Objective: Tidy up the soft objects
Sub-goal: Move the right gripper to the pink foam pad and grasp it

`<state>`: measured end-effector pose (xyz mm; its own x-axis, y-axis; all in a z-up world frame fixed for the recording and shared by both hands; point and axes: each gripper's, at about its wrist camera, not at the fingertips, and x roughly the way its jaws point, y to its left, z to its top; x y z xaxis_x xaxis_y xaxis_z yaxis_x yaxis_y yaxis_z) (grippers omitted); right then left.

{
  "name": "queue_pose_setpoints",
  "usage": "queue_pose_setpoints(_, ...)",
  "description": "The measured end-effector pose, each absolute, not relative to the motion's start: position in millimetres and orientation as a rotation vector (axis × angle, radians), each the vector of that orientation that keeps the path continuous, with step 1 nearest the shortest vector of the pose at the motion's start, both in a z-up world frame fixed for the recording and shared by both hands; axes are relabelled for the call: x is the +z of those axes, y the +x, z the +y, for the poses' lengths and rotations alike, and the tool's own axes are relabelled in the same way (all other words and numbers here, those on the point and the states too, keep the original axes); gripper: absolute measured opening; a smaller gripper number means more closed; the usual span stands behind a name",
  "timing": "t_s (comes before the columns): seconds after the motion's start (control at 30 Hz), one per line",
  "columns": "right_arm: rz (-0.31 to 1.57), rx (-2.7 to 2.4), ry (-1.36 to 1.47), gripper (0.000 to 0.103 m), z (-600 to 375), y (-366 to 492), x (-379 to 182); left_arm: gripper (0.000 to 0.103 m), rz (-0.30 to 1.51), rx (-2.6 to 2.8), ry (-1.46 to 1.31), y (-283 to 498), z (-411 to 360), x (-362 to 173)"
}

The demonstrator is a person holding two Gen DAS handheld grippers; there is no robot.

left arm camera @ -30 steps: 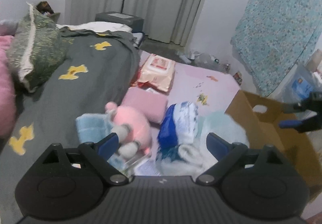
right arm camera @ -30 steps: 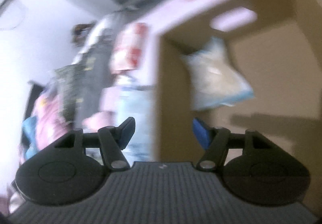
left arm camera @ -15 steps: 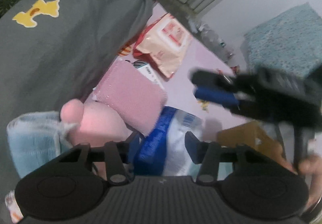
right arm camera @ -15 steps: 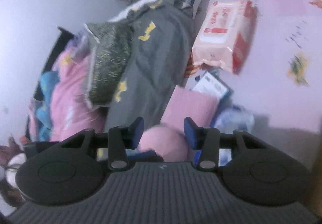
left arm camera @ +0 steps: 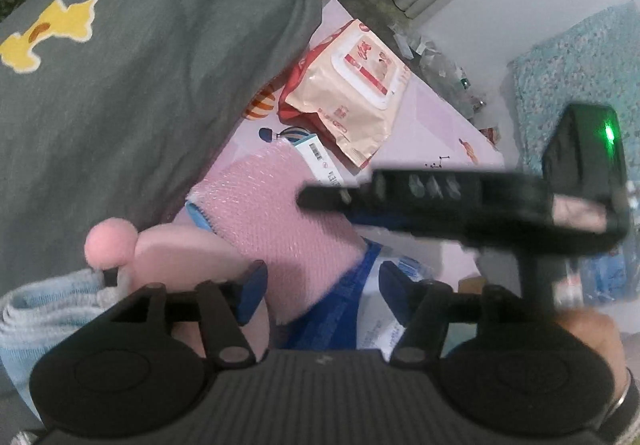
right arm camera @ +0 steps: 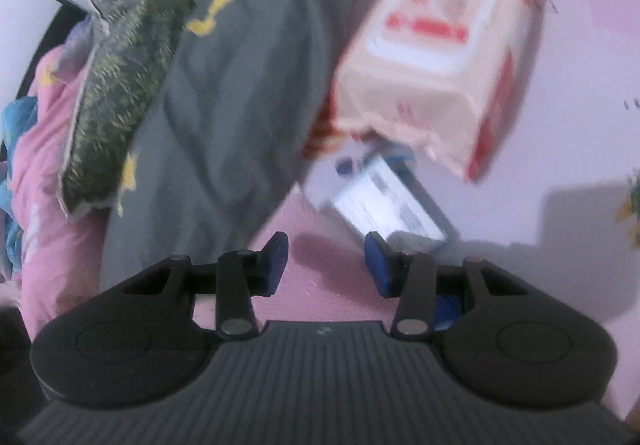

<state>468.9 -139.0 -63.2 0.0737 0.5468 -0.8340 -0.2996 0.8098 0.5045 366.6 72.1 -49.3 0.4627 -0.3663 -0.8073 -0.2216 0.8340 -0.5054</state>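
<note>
In the left wrist view a pink plush toy (left arm camera: 176, 249) lies against a rolled light-blue towel (left arm camera: 44, 309). To their right are a folded pink cloth (left arm camera: 280, 213) and a blue-and-white package (left arm camera: 344, 309). My left gripper (left arm camera: 325, 291) hangs just over the cloth's corner and the package. Its jaws are opening and the pads press on nothing. My right gripper (left arm camera: 312, 199) reaches in from the right, low over the pink cloth. In its own view the right gripper (right arm camera: 326, 263) stands partly open above the pink cloth (right arm camera: 296, 221), gripping nothing.
A grey blanket (left arm camera: 140, 65) with yellow figures covers the bed on the left, and a green pillow (right arm camera: 120, 85) lies further back. A wet-wipes pack (left arm camera: 352, 85) and a small labelled box (right arm camera: 388, 205) lie on the pink floor. A hand (left arm camera: 592, 341) holds the right gripper.
The left gripper has dropped close to the pile, and its jaws narrowed and then widened again. The right gripper has swung from the cardboard box to over the pink cloth, with its jaws narrower.
</note>
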Motion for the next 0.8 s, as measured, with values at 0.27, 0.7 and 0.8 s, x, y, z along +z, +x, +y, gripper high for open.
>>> queue_pose_setpoints(0.27, 1.385, 0.652, 0.300, 0.043, -169, 460, -66, 0.063, 1.159, -0.106, -0.555, 375, 69, -48)
queue_pose_setpoints(0.7, 1.419, 0.791, 0.143, 0.063, -122, 457, -77, 0.060, 1.129, -0.142, -0.589, 356, 86, -47)
queue_pose_setpoints(0.8, 1.374, 0.792, 0.144, 0.045, -127, 453, -66, 0.062, 1.114, -0.151, -0.615, 355, 88, -47)
